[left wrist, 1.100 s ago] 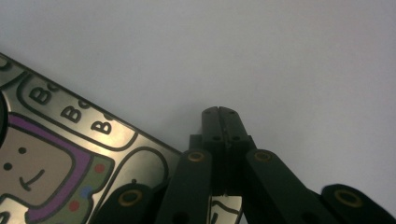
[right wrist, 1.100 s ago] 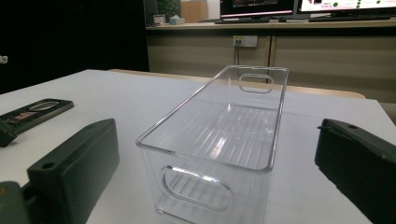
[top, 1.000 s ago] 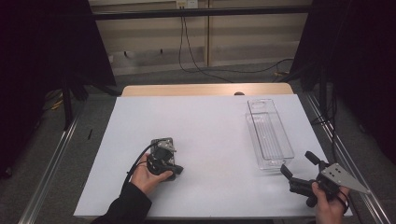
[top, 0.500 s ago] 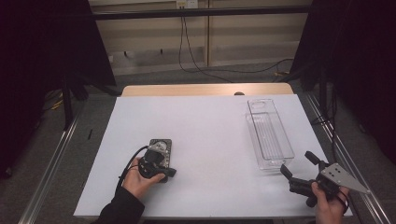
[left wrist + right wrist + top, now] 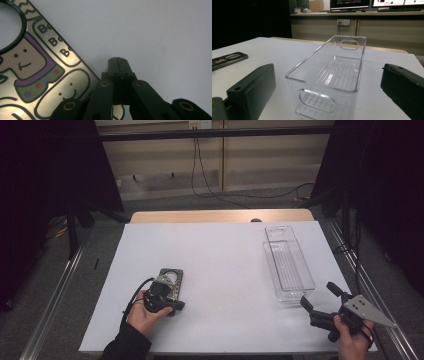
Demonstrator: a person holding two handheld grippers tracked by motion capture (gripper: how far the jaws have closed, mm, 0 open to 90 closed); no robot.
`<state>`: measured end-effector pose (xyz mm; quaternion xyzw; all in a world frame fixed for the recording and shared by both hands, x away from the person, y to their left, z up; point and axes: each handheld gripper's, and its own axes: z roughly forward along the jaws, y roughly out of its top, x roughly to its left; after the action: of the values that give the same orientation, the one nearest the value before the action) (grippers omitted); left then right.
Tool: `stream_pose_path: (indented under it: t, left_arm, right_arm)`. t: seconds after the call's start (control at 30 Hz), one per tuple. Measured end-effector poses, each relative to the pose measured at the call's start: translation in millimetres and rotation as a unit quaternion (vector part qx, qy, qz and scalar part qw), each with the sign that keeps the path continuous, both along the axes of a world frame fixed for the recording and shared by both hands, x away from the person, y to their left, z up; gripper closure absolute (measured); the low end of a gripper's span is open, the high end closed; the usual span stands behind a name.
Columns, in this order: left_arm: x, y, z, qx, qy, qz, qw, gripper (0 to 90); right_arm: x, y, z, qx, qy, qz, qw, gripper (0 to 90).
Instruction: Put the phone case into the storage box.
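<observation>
A flat phone case (image 5: 170, 279) printed with cartoon figures lies on the white table (image 5: 225, 245) at the near left. My left gripper (image 5: 178, 306) rests just in front of it, held in a hand. In the left gripper view its jaws (image 5: 118, 60) are shut tip to tip on bare table, right beside the case's (image 5: 37, 75) edge, with nothing between them. My right gripper (image 5: 320, 296) stands open at the near right corner and points at the near end of an empty clear plastic bin (image 5: 270, 252). In the right gripper view the bin (image 5: 312, 58) stands between the spread jaws of the gripper (image 5: 326, 68).
The bin lies lengthwise along the table's right side. Bare white surface stretches between the case and the bin. Metal rails run along both sides of the table, and cables hang at the back wall. The case (image 5: 227, 58) lies far left in the right gripper view.
The left hand and its gripper have drawn back toward the near edge and slightly left, away from the case. The case and the right gripper have stayed put.
</observation>
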<state>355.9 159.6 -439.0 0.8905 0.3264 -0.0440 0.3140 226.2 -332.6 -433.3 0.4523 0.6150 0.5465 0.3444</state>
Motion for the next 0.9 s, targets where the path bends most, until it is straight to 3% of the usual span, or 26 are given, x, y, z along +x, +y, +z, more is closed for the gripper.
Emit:
stream_pose_path:
  t: [0.23,0.9]
  left_arm:
    - [-2.8,9.8,0.6,0.005,-0.005,-0.007,0.9999,90.0]
    - [-9.4,31.0,1.2,0.003,-0.007,0.010,0.9999,90.0]
  right_arm:
    - [0.6,0.8,-0.3,-0.004,0.001,0.000,1.0000,0.0]
    - [0.6,1.8,-0.4,-0.004,0.003,0.001,1.0000,0.0]
